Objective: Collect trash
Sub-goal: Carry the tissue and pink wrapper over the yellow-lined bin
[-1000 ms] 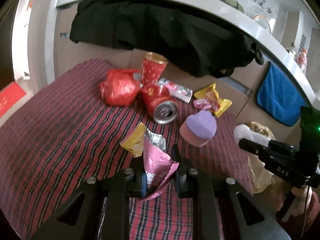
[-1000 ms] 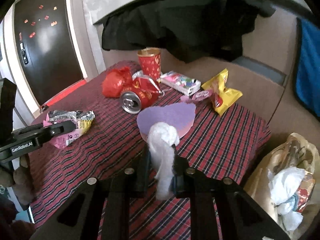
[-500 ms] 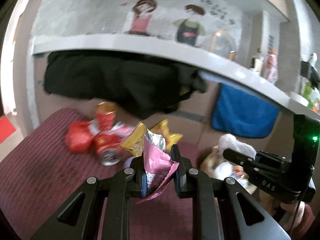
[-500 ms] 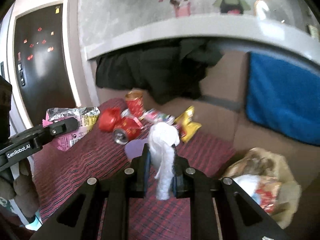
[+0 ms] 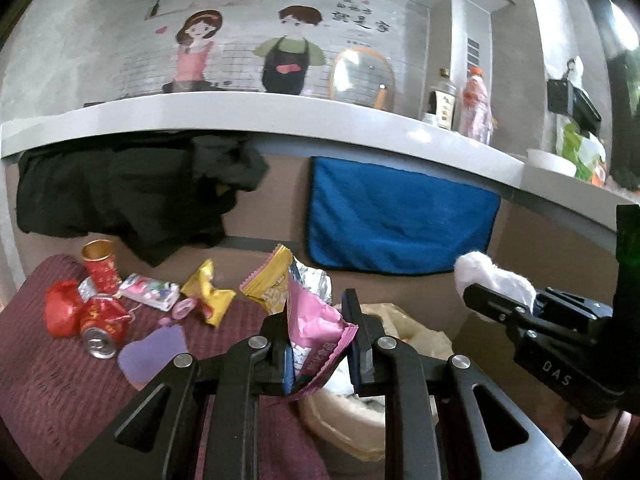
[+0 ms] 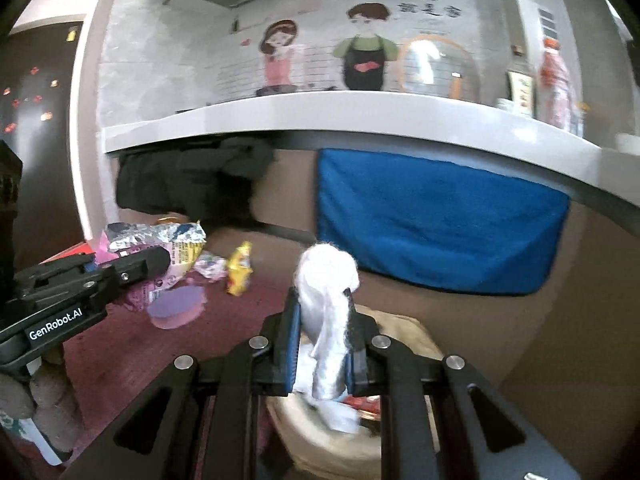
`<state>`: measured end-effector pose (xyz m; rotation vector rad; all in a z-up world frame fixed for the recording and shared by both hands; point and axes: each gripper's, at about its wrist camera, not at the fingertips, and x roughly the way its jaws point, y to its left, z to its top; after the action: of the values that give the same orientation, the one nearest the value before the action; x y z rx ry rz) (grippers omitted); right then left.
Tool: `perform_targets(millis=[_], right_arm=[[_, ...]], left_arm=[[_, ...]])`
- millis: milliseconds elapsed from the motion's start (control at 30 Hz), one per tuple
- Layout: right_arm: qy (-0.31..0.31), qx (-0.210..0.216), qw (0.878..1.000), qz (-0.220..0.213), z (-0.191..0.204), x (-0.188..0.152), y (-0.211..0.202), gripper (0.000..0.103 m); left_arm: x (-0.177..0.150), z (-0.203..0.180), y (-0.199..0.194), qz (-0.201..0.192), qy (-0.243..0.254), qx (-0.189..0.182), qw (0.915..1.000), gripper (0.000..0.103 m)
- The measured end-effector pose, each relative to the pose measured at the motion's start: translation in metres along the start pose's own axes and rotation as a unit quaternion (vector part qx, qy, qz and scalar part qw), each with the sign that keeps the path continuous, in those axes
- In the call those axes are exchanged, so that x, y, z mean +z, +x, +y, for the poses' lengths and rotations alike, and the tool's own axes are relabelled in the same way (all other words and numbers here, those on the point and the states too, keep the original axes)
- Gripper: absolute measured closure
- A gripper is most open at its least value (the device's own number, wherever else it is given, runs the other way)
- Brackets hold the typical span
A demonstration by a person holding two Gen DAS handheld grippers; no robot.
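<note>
My left gripper (image 5: 318,340) is shut on a pink and yellow snack wrapper (image 5: 308,320), held above the beige trash bag (image 5: 412,332) beside the bed. My right gripper (image 6: 322,340) is shut on a white crumpled tissue (image 6: 326,292), held over the same trash bag (image 6: 404,332). Each gripper shows in the other's view: the right one (image 5: 492,300) with the tissue, the left one (image 6: 132,264) with the wrapper. On the red plaid bed (image 5: 60,380) lie a red can (image 5: 102,330), a red cup (image 5: 100,266), a red bag (image 5: 60,312), a yellow wrapper (image 5: 208,300) and a purple cap (image 5: 156,350).
A white shelf (image 5: 280,116) runs across above the bed. Black cloth (image 5: 120,196) and a blue towel (image 5: 400,220) hang under it. Bottles (image 5: 476,104) stand on the shelf at the right. A dark door (image 6: 36,140) is at the far left.
Both grippers have lifted off the bed and swung right with their trash, and now hang over the trash bag. Both stay shut.
</note>
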<state>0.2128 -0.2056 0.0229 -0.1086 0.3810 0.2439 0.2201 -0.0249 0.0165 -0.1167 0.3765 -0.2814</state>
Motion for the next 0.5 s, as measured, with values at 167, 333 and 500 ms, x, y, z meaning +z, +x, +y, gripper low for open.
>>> perform_targets(millis=[167,333,500], right_arm=[[0.025,-0.012,1.000,-0.003,-0.028,-0.010,-0.001,0.087],[0.054,-0.006,0.999,0.006,-0.045,-0.020,0.010,0.087],[0.070,-0.005,0.997,0.016,-0.056,-0.029,0.023,0.087]], left_arm=[[-0.007,-0.018,0.016,0.005,0.016,0.002,0.9999,0.082],[-0.017,-0.024,0.033,0.021,0.018,0.000,0.9996,0.082],[-0.025,-0.030,0.049,0.035,0.019,-0.007,0.9992,0.082]])
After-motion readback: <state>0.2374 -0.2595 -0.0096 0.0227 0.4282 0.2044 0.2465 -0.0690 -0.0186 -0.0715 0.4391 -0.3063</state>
